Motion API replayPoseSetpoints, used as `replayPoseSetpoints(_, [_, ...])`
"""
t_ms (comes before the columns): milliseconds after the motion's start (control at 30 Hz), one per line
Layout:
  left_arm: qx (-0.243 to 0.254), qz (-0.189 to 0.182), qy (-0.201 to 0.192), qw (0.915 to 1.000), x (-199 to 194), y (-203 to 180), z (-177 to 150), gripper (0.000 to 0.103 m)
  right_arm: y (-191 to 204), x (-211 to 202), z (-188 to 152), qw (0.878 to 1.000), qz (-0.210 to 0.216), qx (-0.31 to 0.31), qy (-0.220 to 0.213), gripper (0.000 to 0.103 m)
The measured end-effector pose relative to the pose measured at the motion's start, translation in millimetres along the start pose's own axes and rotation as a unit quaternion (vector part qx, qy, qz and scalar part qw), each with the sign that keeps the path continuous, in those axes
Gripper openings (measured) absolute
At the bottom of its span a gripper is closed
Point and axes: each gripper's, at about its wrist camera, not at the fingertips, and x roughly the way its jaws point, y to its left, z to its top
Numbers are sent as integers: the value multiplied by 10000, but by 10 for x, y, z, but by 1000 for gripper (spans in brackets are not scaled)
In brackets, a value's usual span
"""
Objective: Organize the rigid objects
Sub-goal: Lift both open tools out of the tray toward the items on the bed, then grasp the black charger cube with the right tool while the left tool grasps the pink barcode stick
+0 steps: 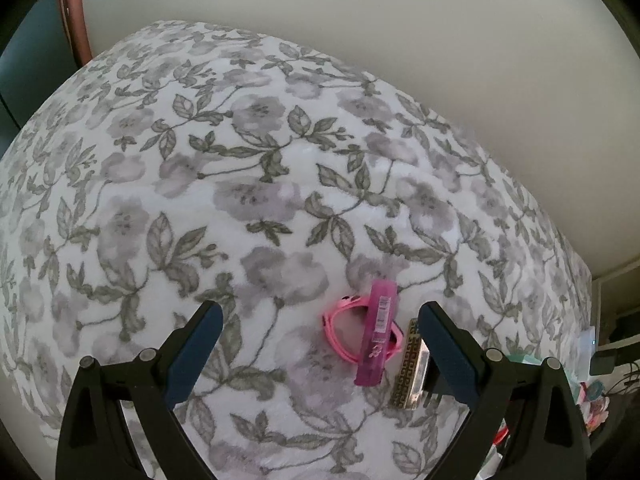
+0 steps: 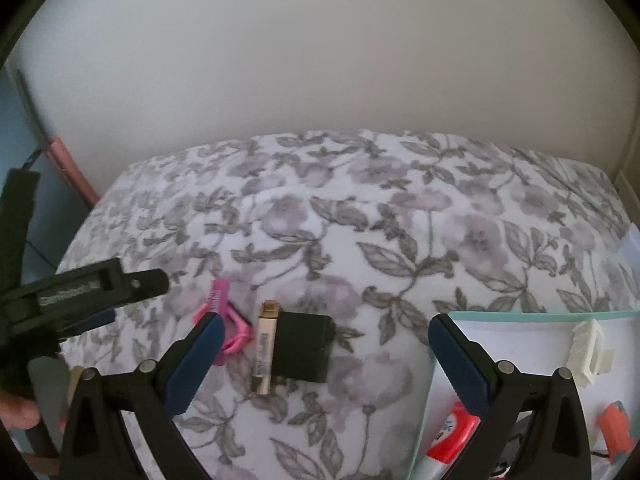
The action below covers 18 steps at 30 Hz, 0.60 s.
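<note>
On the floral blanket (image 1: 248,200) a magenta tube (image 1: 378,336) lies across a pink glasses-like frame (image 1: 340,332). Beside them is a cream bar with a gold pattern (image 1: 410,368), close to the right finger. My left gripper (image 1: 320,308) stands open just short of these, holding nothing. In the right wrist view the same tube (image 2: 218,294), pink frame (image 2: 238,334) and cream bar (image 2: 264,344) lie next to a black box (image 2: 304,346). My right gripper (image 2: 326,320) is open and empty above the box. The left gripper (image 2: 136,296) shows at the left edge.
A clear bin with a teal rim (image 2: 520,312) sits at the right, holding a white clip (image 2: 586,354), a red and white item (image 2: 456,436) and an orange item (image 2: 614,428). A pale wall runs behind the bed. A hand (image 2: 16,412) shows at the lower left.
</note>
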Motion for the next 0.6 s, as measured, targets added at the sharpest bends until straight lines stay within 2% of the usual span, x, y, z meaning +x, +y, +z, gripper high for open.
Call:
replayPoseSetpoints(67, [-3, 37, 11, 10000, 41, -24, 4, 98, -37, 58, 11, 9999, -15, 127, 99, 102])
replayPoseSetpoints(133, [-15, -25, 42, 10000, 87, -34, 9, 98, -74, 112, 5, 9993, 185, 267, 203, 100])
replayPoseSetpoints(367, [218, -103, 251, 9994, 298, -169, 1, 92, 21, 336, -72, 9984, 256, 117, 488, 85])
replayPoseSetpoints(400, [252, -113, 292, 9992, 329, -191, -7, 90, 36, 360, -85, 9983, 238, 82, 517, 84])
replayPoseSetpoints(433, [291, -131, 325, 9990, 355, -212, -14, 82, 58, 387, -100, 9984, 198, 25, 538, 84])
replayPoseSetpoints(500, [377, -79, 399, 9985, 409, -253, -30, 74, 79, 426, -120, 9982, 165, -45, 567, 83])
replayPoseSetpoints(600, [448, -85, 492, 9977, 481, -288, -61, 71, 115, 481, -155, 9979, 138, -118, 629, 79])
